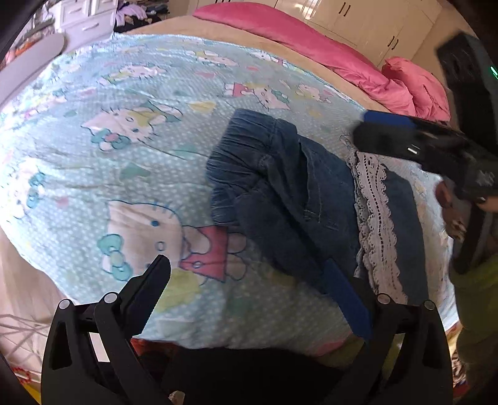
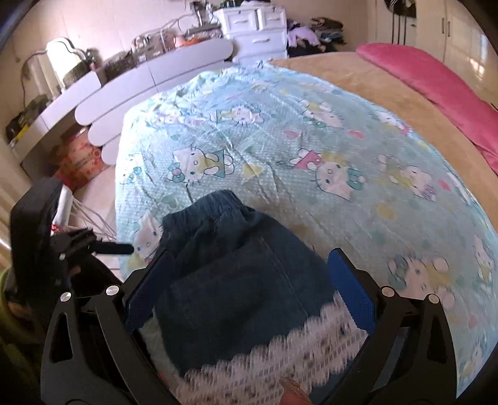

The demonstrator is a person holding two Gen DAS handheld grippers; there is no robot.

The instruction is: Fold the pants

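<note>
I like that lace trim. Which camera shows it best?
The left wrist view: the lace trim is sharp and runs along the jeans. The right wrist view shows it close but blurred.

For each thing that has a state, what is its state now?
Pants: folded over, flat on the bed, lace cuffs on top.
Left gripper: open, holding nothing.
Right gripper: open, fingers either side of the pants.
Drawers: shut.

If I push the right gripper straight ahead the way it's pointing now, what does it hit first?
Most likely the folded denim pants. The right gripper has its jaws open to either side of them, the lace-trimmed hem nearest the camera. Beyond the elastic waistband lies only the cartoon-cat bedsheet. Its height above the fabric is unclear.
</note>
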